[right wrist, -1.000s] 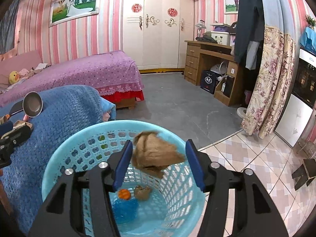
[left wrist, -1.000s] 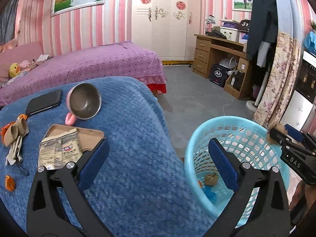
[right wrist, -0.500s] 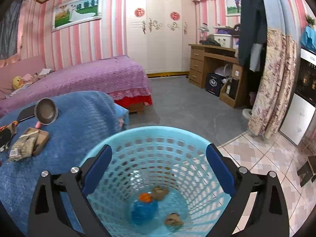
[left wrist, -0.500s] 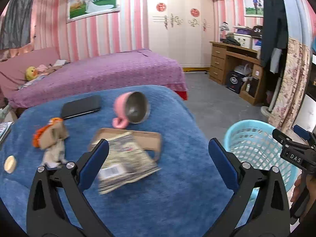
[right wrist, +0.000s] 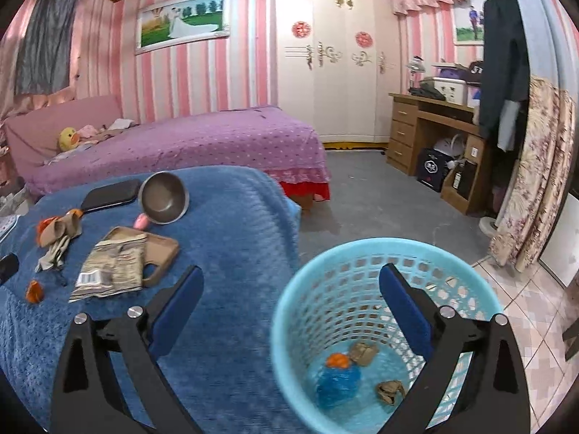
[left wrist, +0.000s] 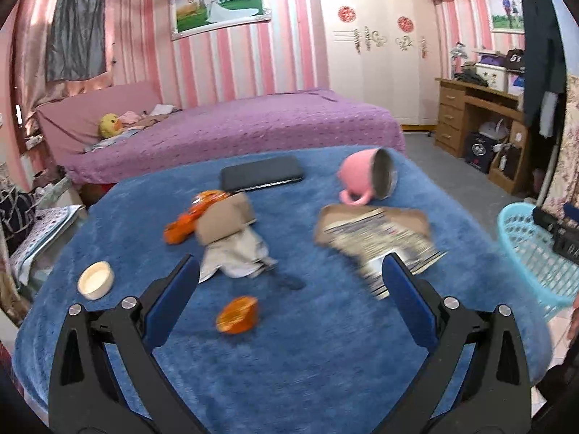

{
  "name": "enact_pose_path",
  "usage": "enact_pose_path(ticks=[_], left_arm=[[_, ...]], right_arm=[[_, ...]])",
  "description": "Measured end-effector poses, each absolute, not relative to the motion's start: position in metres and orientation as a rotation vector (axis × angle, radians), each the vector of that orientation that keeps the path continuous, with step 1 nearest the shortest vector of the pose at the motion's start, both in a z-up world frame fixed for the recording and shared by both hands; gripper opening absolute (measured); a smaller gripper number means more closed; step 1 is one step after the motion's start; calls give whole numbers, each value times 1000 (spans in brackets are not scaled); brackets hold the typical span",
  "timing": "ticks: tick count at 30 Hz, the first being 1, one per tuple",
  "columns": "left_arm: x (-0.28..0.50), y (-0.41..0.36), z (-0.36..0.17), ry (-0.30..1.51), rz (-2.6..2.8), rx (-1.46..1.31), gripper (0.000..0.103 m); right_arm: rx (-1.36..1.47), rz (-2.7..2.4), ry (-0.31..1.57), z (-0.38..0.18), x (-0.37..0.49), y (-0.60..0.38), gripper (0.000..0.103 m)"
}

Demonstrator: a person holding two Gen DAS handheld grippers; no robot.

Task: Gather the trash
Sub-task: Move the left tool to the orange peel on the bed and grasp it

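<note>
My left gripper point(left wrist: 289, 289) is open and empty above the blue-covered table point(left wrist: 325, 361). Below and ahead of it lie an orange peel piece point(left wrist: 237, 314), a crumpled beige and orange wrapper pile point(left wrist: 224, 231) and a flat printed packet point(left wrist: 383, 246). My right gripper point(right wrist: 291, 296) is open and empty over the near rim of the light blue basket point(right wrist: 362, 253). The basket holds crumpled brown paper point(right wrist: 390, 390), a blue wrapper point(right wrist: 338, 379) and an orange scrap point(right wrist: 337, 360). The basket also shows in the left wrist view point(left wrist: 532, 253) at the far right.
On the table also lie a pink mug point(left wrist: 365, 179) on its side, a black phone point(left wrist: 262, 177), a brown tray point(right wrist: 159, 249) under the packet and a small white lid point(left wrist: 96, 279). A purple bed point(left wrist: 235, 126) stands behind; a wooden desk point(right wrist: 434, 130) is at the right.
My right gripper opened and the brown paper dropped into the basket. The right gripper then shifted left. My left gripper swung left from the basket side to over the table's trash.
</note>
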State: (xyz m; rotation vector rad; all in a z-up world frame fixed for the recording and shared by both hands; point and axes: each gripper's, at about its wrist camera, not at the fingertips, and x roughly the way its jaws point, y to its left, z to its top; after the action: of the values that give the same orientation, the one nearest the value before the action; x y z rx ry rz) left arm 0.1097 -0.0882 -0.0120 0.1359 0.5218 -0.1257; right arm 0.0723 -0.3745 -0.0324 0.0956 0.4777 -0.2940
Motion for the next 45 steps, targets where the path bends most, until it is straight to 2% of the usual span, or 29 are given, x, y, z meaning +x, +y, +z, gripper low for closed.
enact_pose_path(ticks=[13,20,22,24,33,39,45], left_arm=[[127,-15,-42,628,-97,51,97],[145,-13,-64,715,-121,33,97],[149,-15,-69,733,-120,40,92],[153,-16,-73,751,-129,34,78],[158,-39,-81,789,-231,72,36],[155,-44,-79,779,-258,74,25],[147,-34,-65,730,-231,69,25]], right_arm=[[44,-247,521,-39,85,-331,96],[16,-234,525,-41,87,-312,96],[5,-230,530,-42,88,-308,96],[4,-227,537,-43,89,-305,95],[-36,-191,559,-47,94,-287,95],[-79,-171,629,-60,102,-278,95],[-158,-131,671,-72,116,-254,95]])
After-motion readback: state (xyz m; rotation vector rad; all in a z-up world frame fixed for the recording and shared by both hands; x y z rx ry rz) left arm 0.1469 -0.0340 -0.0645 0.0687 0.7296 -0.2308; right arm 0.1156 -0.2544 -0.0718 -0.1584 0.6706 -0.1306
